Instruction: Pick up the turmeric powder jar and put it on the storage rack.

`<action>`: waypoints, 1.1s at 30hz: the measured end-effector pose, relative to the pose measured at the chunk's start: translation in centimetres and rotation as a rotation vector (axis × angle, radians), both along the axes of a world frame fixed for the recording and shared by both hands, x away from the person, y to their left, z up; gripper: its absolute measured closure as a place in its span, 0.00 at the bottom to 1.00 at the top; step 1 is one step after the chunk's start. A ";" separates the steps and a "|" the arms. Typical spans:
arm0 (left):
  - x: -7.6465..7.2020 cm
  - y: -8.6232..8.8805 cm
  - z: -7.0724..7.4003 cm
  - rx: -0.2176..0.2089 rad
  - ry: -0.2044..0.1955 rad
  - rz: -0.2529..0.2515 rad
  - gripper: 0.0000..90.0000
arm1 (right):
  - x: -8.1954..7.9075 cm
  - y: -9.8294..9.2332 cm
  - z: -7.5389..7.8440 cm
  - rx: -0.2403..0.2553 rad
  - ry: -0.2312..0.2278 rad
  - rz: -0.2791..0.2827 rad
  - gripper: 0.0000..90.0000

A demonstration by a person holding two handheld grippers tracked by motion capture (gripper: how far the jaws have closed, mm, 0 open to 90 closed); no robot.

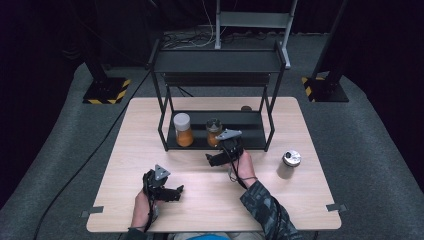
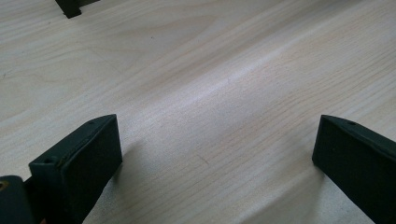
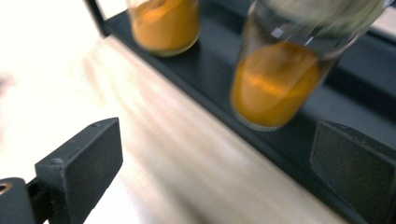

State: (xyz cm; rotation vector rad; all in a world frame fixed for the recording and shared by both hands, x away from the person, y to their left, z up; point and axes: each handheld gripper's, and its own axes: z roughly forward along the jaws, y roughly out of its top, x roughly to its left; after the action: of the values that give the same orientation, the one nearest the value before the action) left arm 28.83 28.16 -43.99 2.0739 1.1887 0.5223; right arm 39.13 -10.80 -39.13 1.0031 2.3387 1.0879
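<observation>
standing on the black rack's lower shelf, right of the white-lidded jar – the jar of orange powder, upright, apart from its neighbour. just in front of it, over the worktop, the right tool – jaws wide apart, nothing between them, jar unheld. in the right gripper view, blurred: both jars above the jaws, the nearer one on the shelf edge. nearer the person, the left tool, also spread open over bare wood. off to the right, a silver-capped jar on the worktop.
</observation>
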 end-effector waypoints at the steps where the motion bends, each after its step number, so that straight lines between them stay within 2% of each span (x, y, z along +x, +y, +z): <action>1: 0.0 0.0 0.0 0.001 0.000 0.000 0.01 | -0.5 0.0 -0.2 0.000 0.001 0.001 0.02; 14: 0.0 0.0 0.0 -0.002 0.002 0.000 0.01 | -4.1 -1.9 -1.6 0.015 0.030 -0.001 0.02; 25: 0.0 0.0 0.0 0.000 0.000 0.000 0.01 | -8.0 -3.2 -3.4 -0.004 0.048 -0.011 0.00; 29: 0.0 0.0 0.0 0.000 0.000 0.000 0.01 | -9.1 -3.3 -4.0 -0.023 0.047 -0.006 0.00; 31: 0.0 0.0 0.0 -0.002 0.002 0.000 0.01 | -9.4 -3.5 -4.3 -0.020 0.049 -0.002 0.00; 33: 0.1 0.0 0.0 -0.003 0.003 0.000 0.01 | -9.8 -3.7 -4.5 -0.008 0.032 -0.004 0.00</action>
State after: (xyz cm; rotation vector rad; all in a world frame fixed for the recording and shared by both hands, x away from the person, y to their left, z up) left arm 28.89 28.21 -43.98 2.0729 1.1907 0.5175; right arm 29.35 -14.51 -43.60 1.0294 2.3633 1.0680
